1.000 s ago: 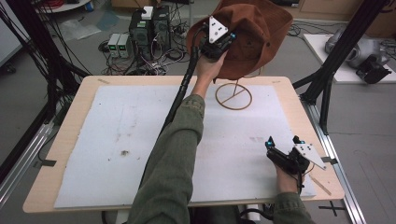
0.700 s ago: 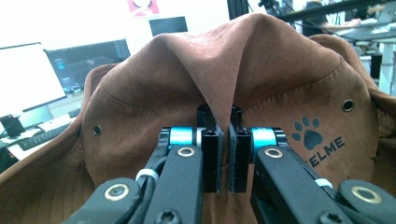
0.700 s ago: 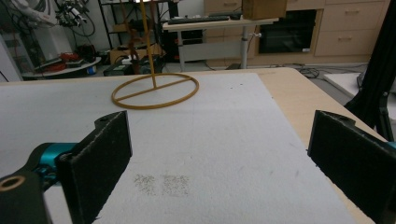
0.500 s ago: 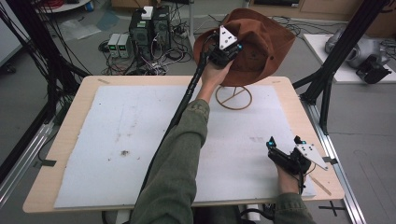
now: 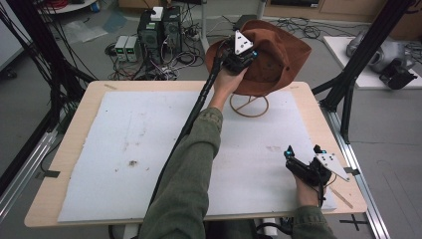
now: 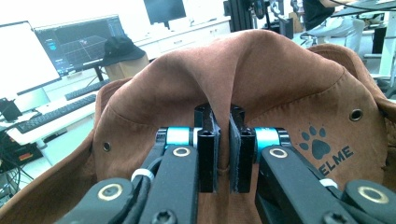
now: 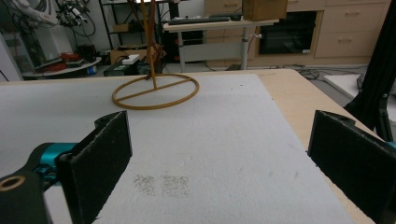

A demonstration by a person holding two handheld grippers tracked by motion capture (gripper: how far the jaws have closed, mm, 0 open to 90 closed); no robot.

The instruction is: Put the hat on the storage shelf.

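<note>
My left gripper (image 5: 242, 54) is up at twelve o'clock, past the tabletop's (image 5: 74, 199) far edge, its jaws pinched on a fold of the hat (image 5: 278, 59). The hat hangs over the stand (image 5: 249, 105), which sits on the mat (image 5: 149, 149) at one o'clock. My right gripper (image 5: 304, 151) rests on the mat at four o'clock, well apart from the stand.

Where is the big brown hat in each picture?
High view: the brown hat is at the top middle, above the round wooden stand, pinched by the left tool.
Left gripper view: the hat spreads across the picture, a fold of it squeezed between the jaws.
Right gripper view: I can't make out the hat here.
Shared landmark: the stand's ring base on the white mat.
</note>
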